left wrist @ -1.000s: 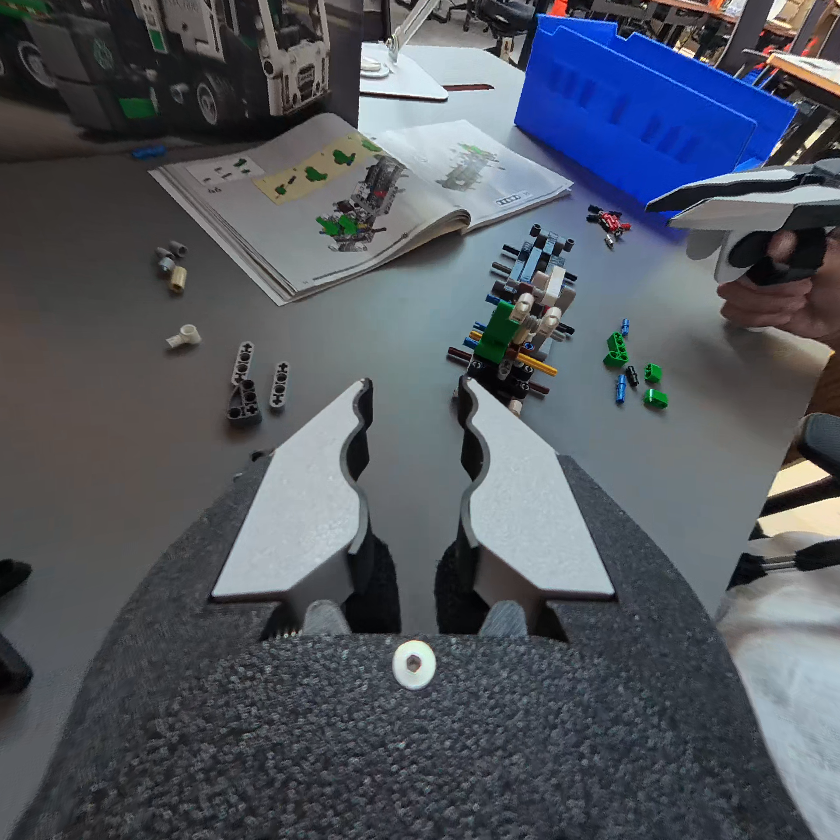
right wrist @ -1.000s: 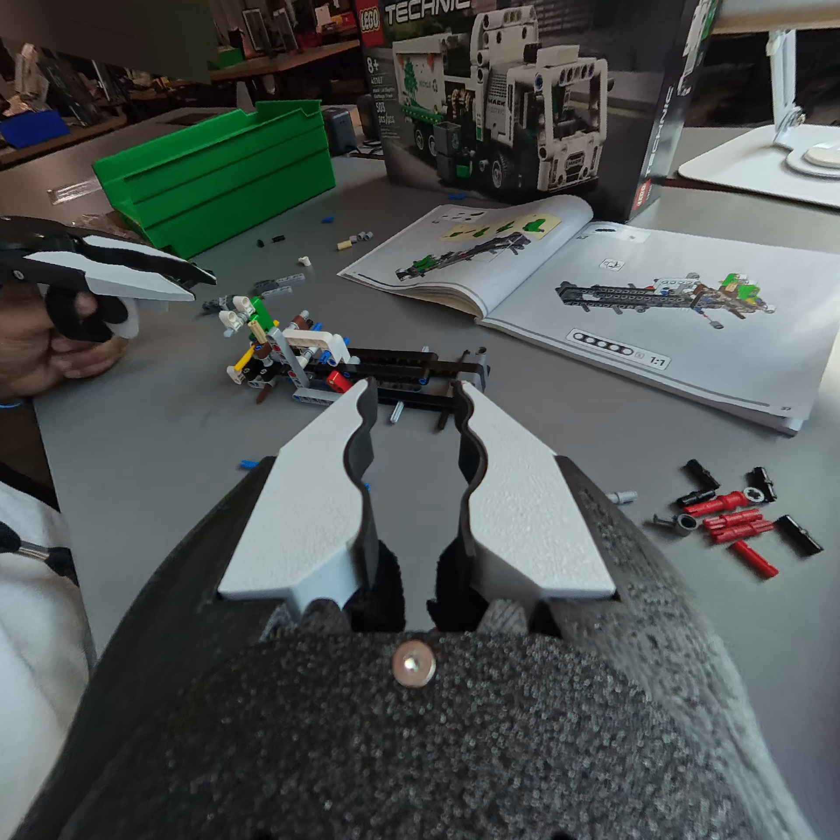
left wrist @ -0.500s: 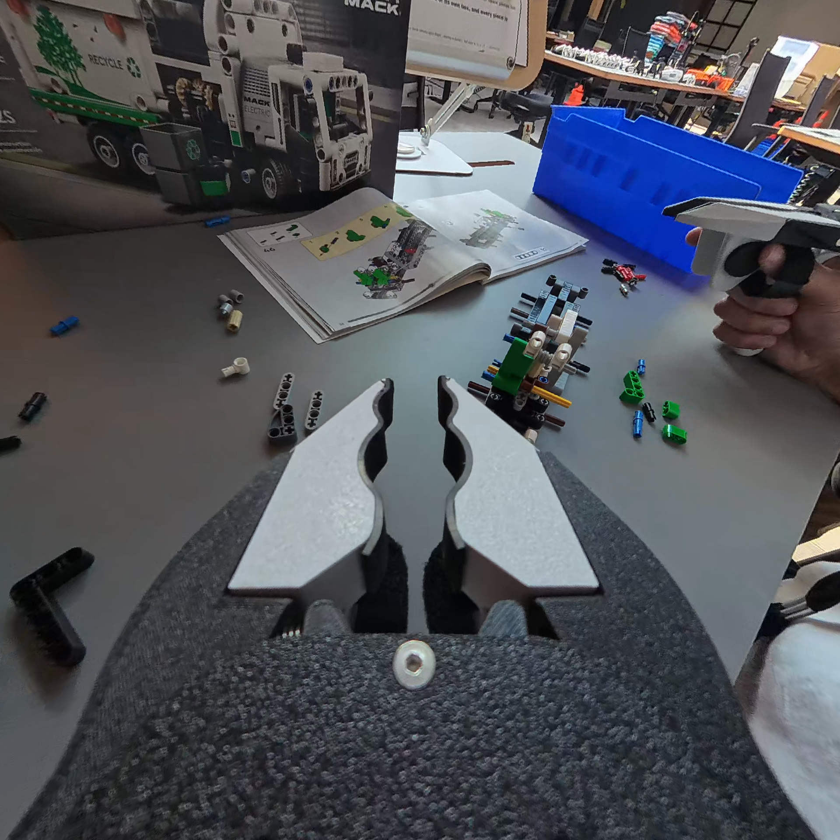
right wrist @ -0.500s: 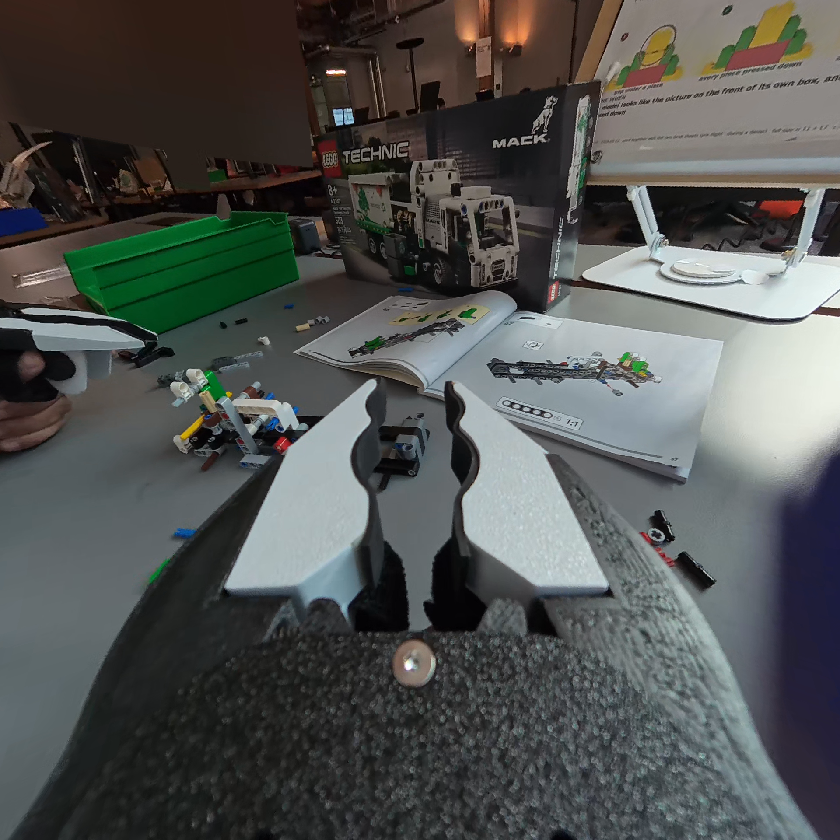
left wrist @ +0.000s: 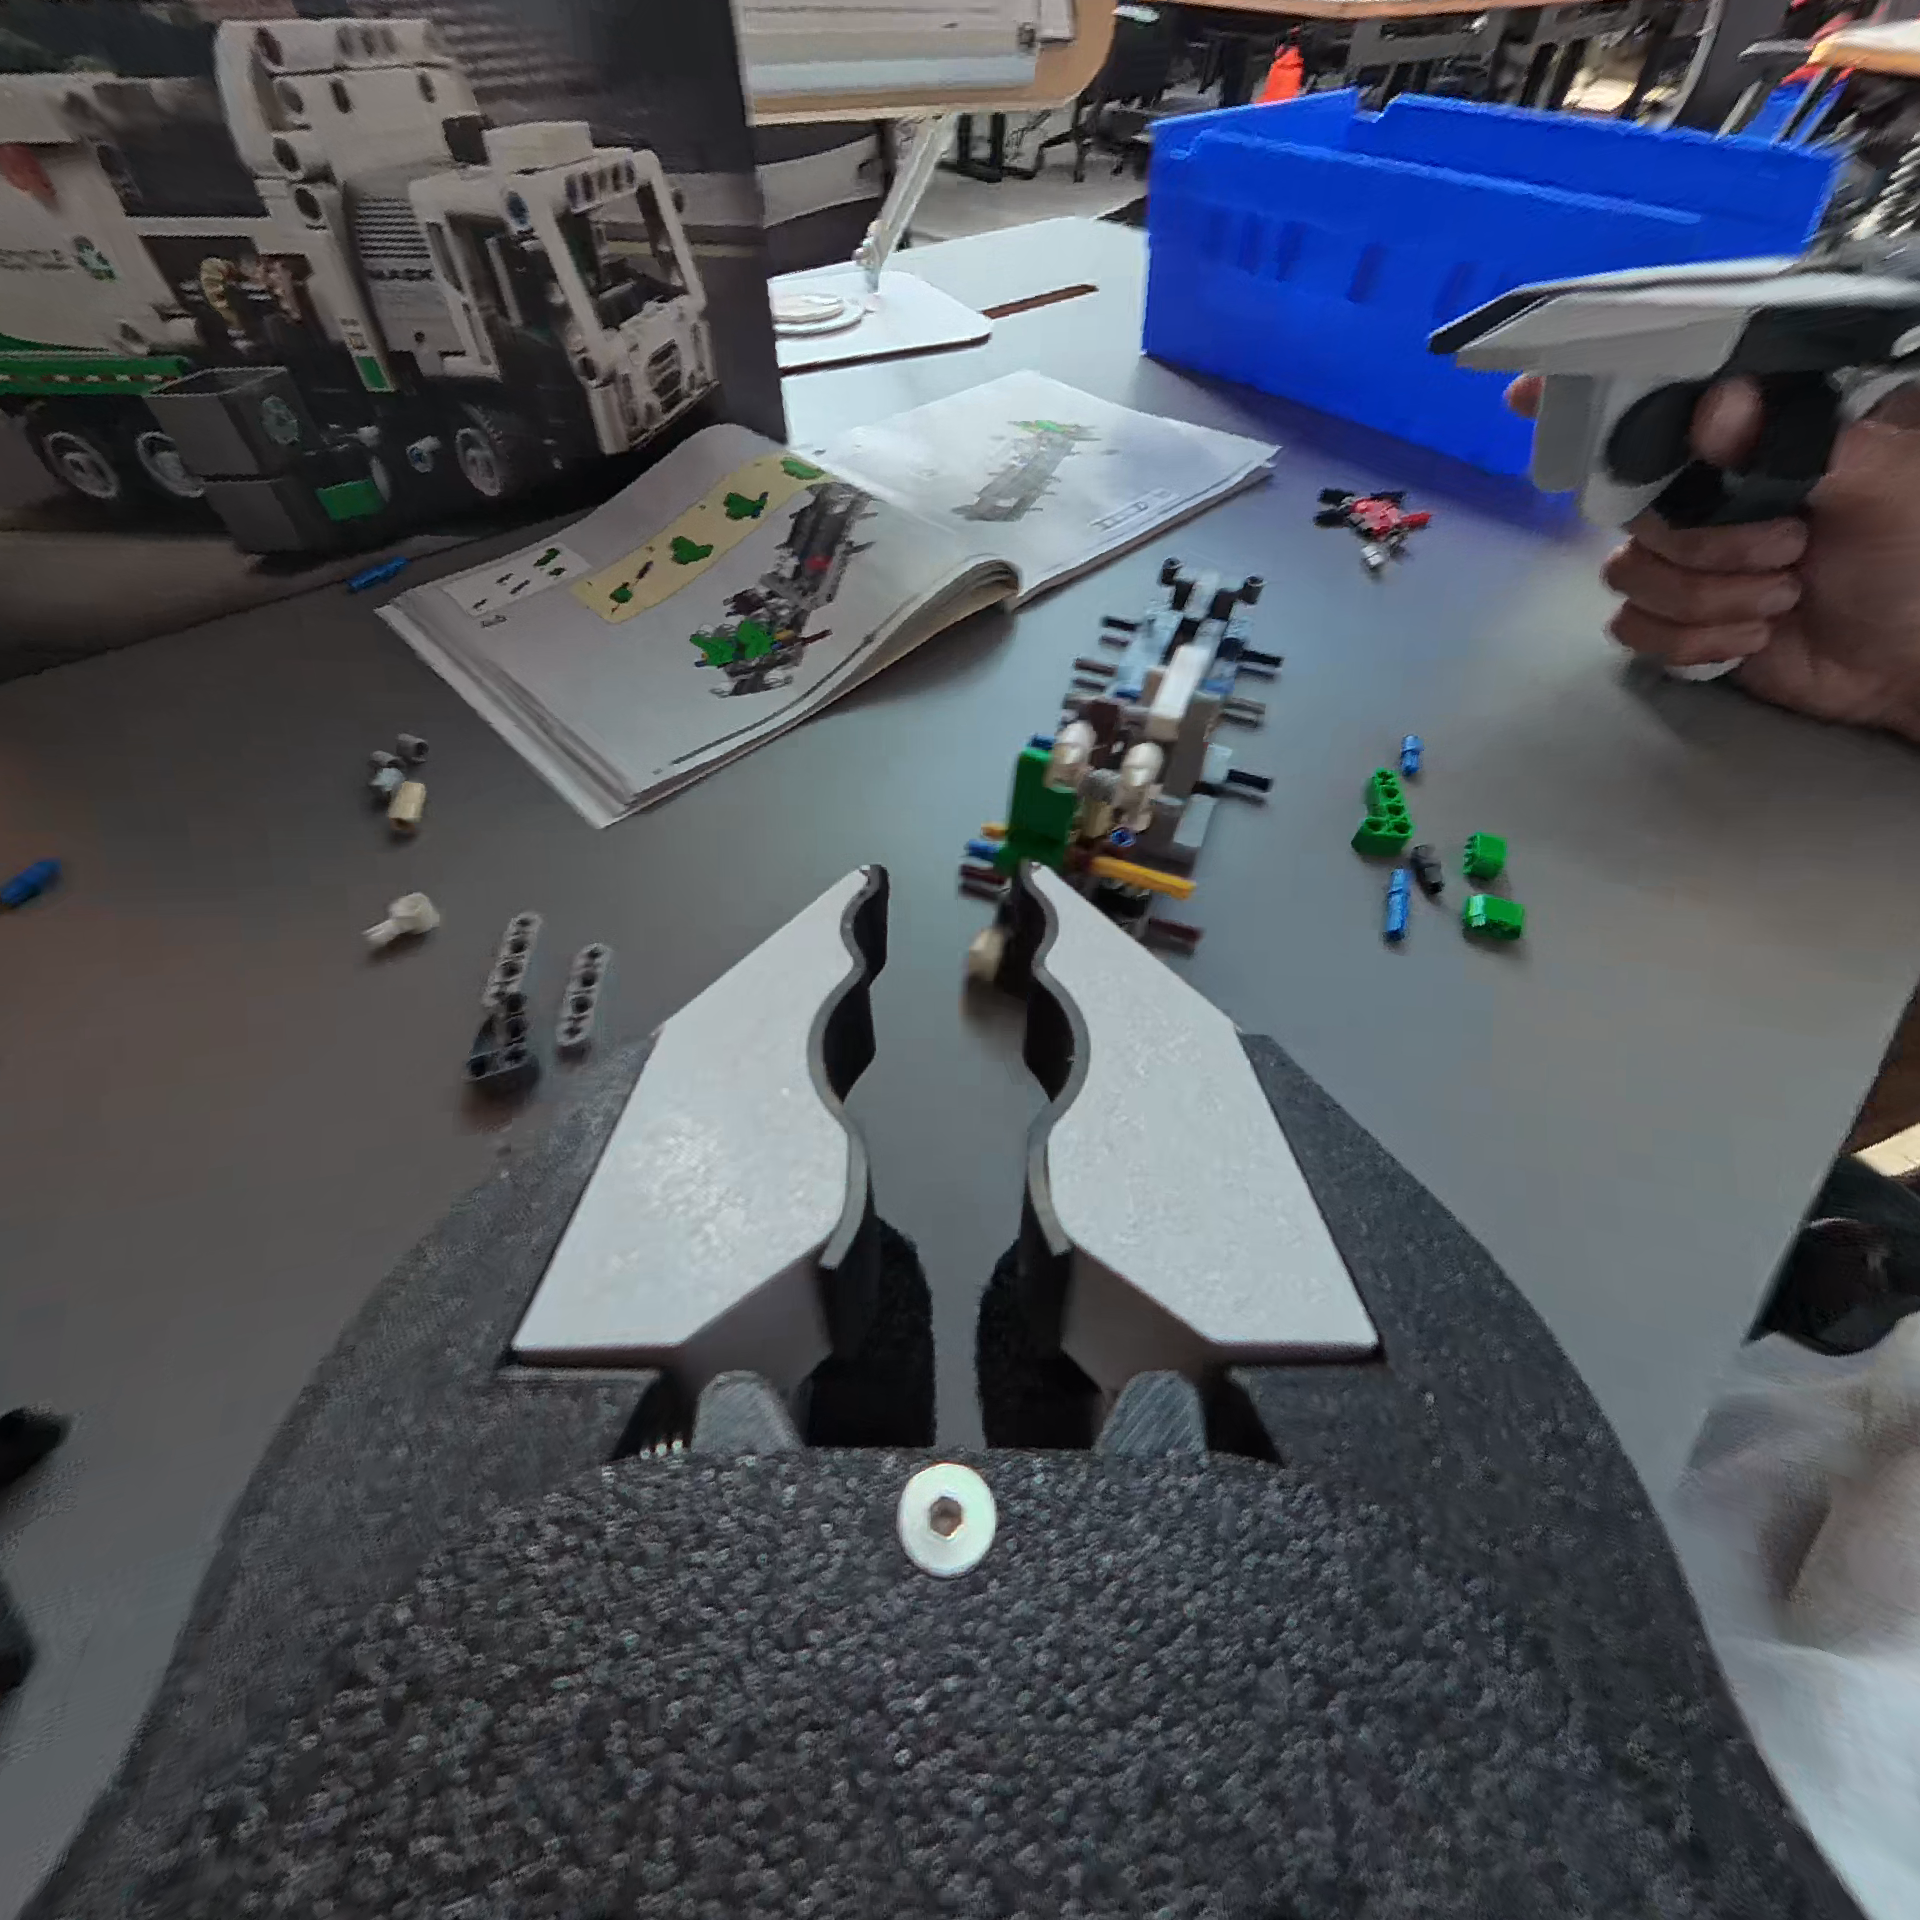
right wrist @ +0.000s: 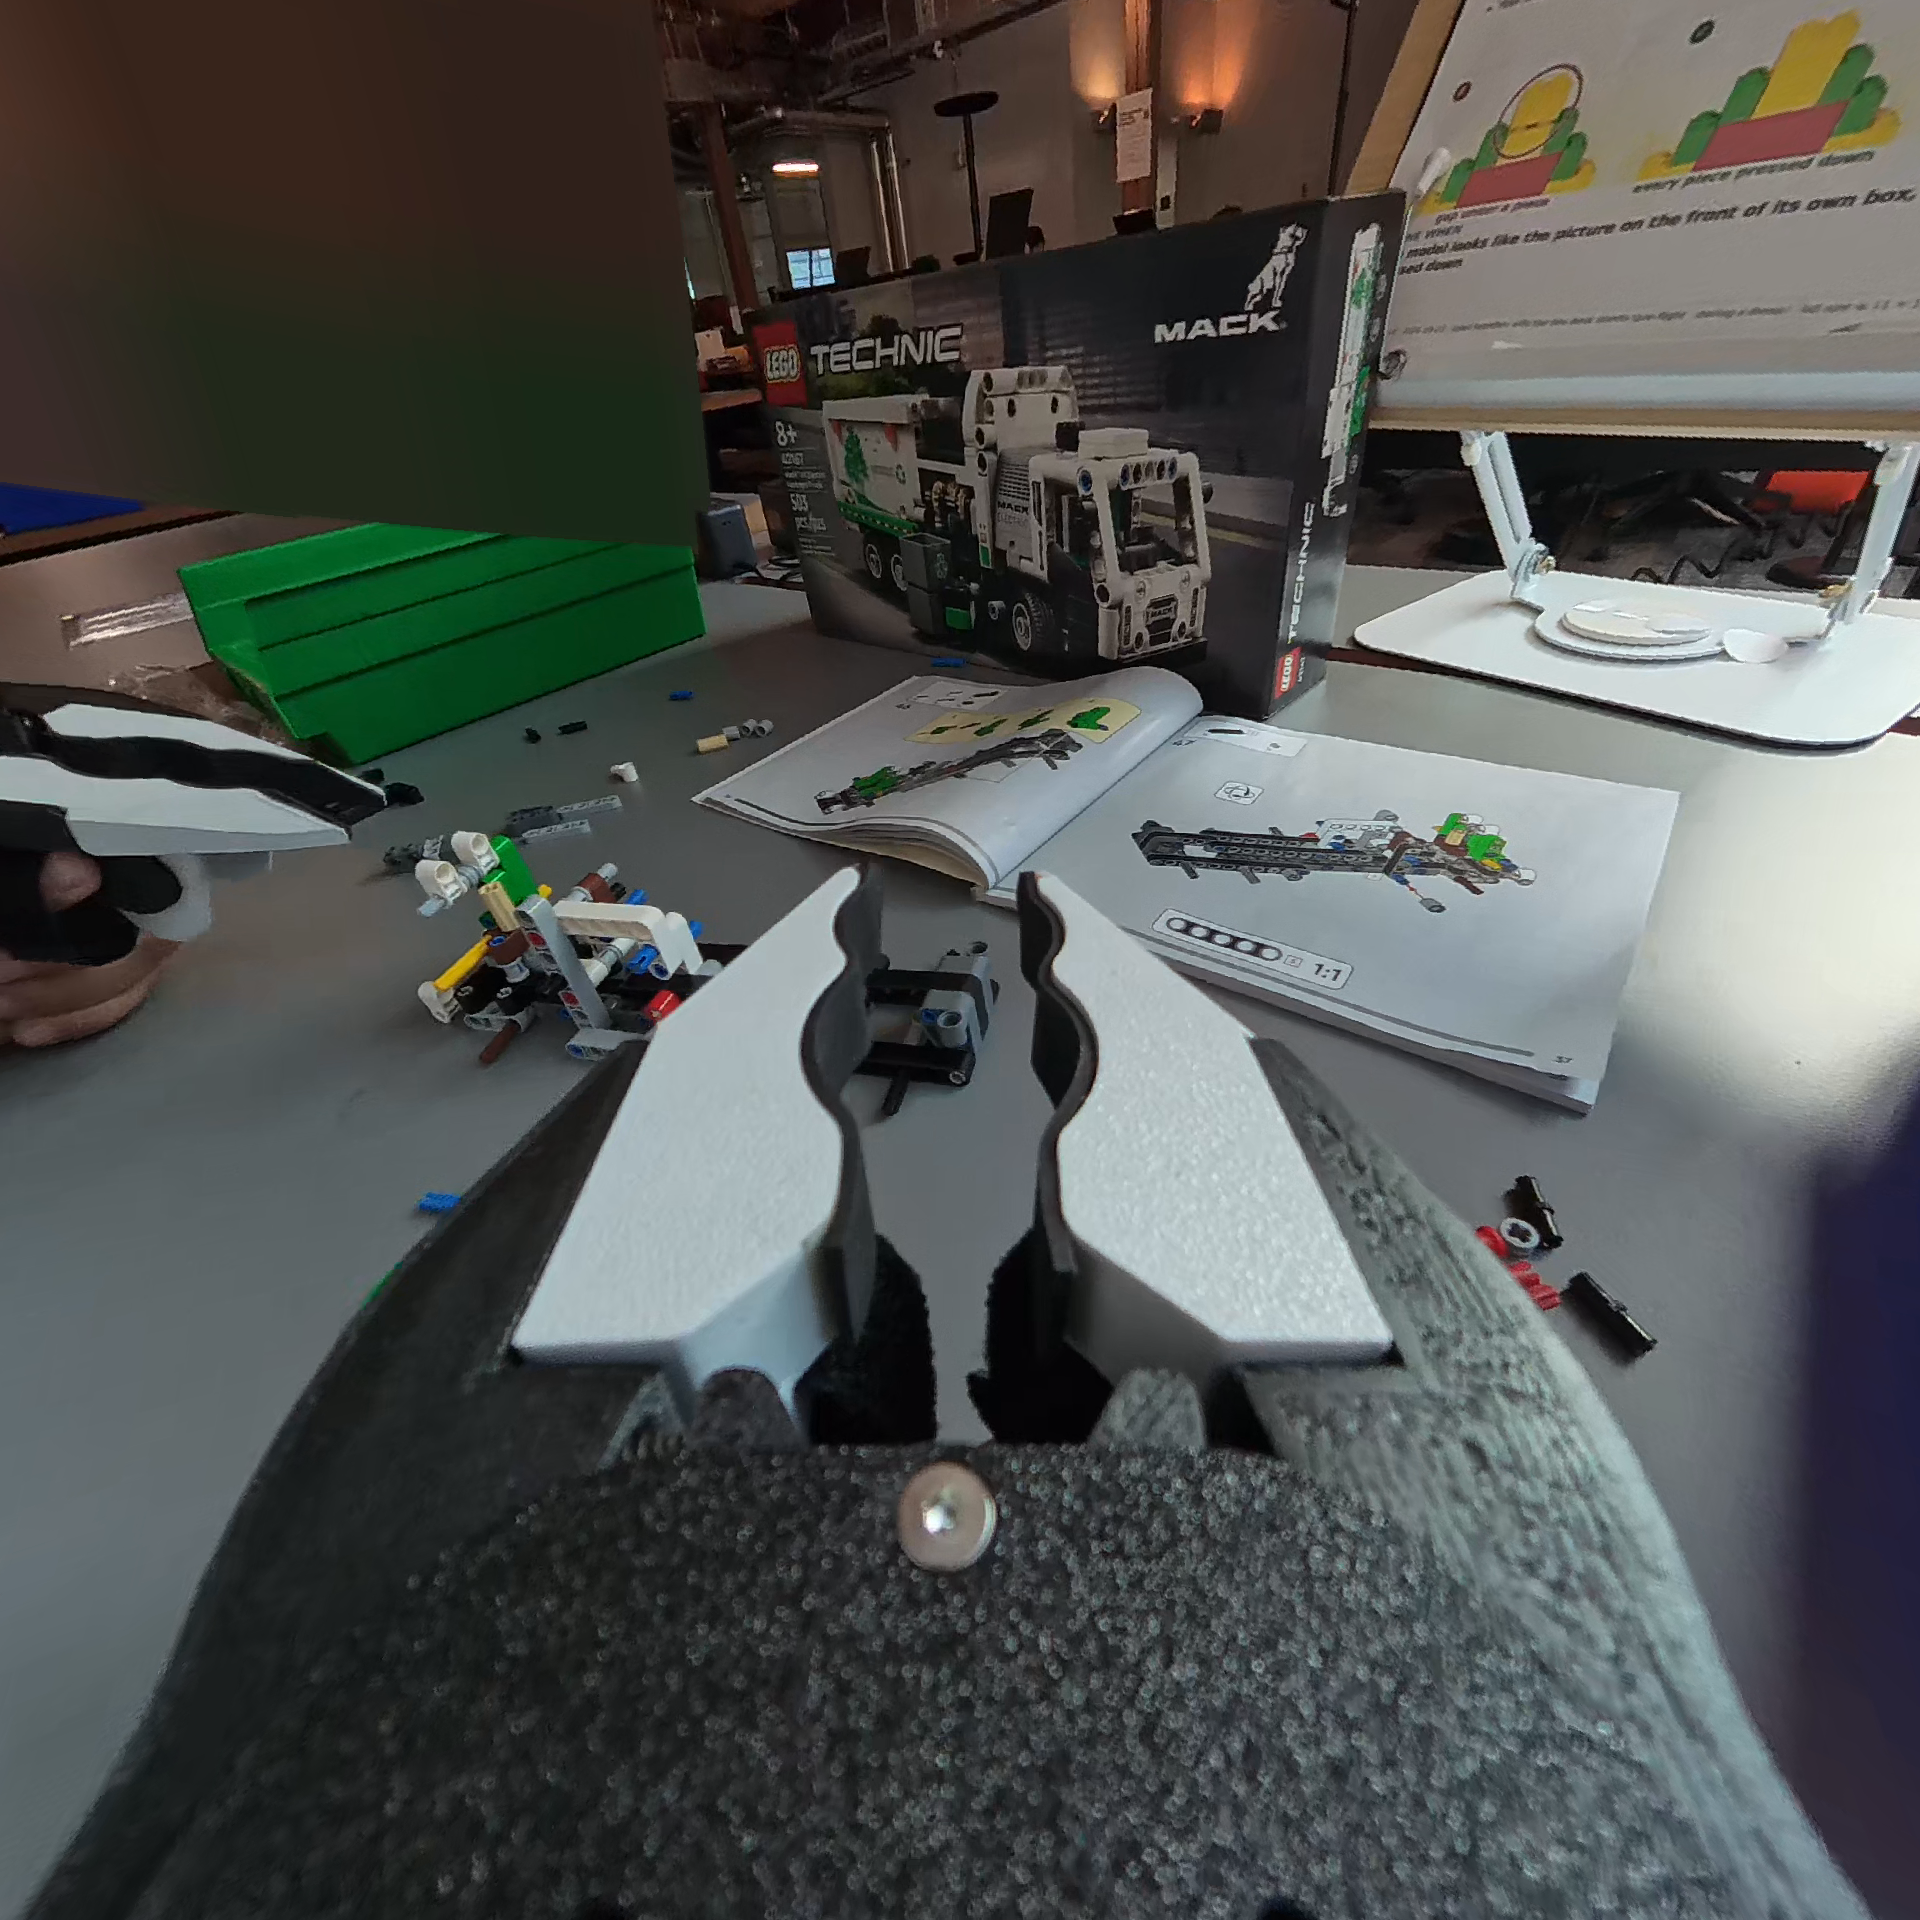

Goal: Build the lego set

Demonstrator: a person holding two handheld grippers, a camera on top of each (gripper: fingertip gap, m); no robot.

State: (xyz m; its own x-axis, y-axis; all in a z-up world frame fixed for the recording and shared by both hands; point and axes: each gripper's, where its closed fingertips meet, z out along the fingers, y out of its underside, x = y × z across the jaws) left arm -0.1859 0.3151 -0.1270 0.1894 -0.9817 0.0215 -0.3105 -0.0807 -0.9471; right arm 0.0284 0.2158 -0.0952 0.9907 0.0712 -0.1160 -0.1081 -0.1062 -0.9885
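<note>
The partly built lego chassis (left wrist: 1143,769) lies on the dark table, a long frame with green, white, yellow and black parts. My left gripper (left wrist: 951,894) is open and empty, its tips just short of the chassis's near end. My right gripper (right wrist: 940,894) is open and empty, held above the table with the chassis's black and grey end (right wrist: 945,997) showing past its tips. The rest of the chassis (right wrist: 561,935) lies to its left. Each gripper shows in the other's view, the right one (left wrist: 1662,322) and the left one (right wrist: 177,800), each with a hand on its grip.
An open instruction booklet (left wrist: 831,561) and the set's box (left wrist: 364,260) lie behind the chassis. A blue bin (left wrist: 1455,260) and a green bin (right wrist: 447,623) stand at the sides. Loose green pieces (left wrist: 1434,852), grey beams (left wrist: 530,997) and red and black pins (right wrist: 1548,1257) are scattered about. A white stand (right wrist: 1662,665) is behind. Tip to tip, the grippers are about 25 cm apart.
Both grippers tilted up from the table, so the box and room came into view. The left jaws narrowed, then widened a little, and its tips moved back toward the chassis.
</note>
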